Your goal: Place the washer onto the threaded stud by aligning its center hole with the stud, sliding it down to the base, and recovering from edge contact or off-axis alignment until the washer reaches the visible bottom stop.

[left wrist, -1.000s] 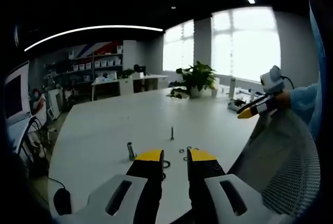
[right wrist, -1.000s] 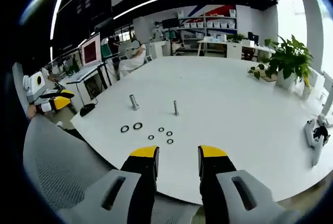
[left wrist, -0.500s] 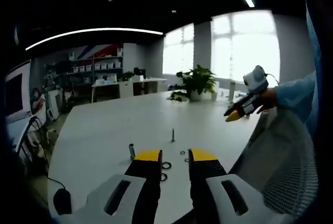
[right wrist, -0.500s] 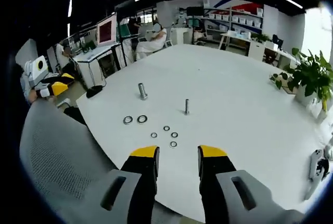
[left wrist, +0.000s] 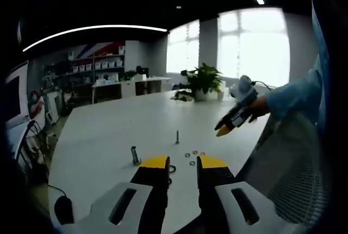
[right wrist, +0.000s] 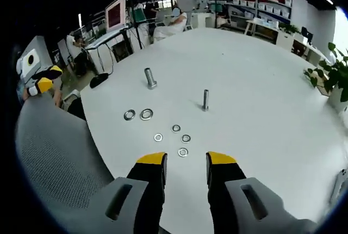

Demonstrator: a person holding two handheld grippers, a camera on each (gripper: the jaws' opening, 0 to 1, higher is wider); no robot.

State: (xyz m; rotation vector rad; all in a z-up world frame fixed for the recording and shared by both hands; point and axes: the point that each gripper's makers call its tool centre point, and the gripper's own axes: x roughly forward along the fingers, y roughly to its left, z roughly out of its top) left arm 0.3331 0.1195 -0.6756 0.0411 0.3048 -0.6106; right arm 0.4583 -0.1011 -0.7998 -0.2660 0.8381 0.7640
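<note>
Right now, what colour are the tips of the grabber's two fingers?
Bright yellow, on black fingers of the right gripper; clearest in the right gripper view.

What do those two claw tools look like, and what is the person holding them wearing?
Each gripper has two black jaws tipped in yellow, set on pale grey bodies with slot-shaped cutouts: the left gripper and the right gripper look alike. Seen from the left gripper view, the right one has a white top, and the person wears a light blue sleeve.

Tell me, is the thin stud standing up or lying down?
Upright. The thin stud stands on the white table, bare, with the washers lying flat nearby.
</note>
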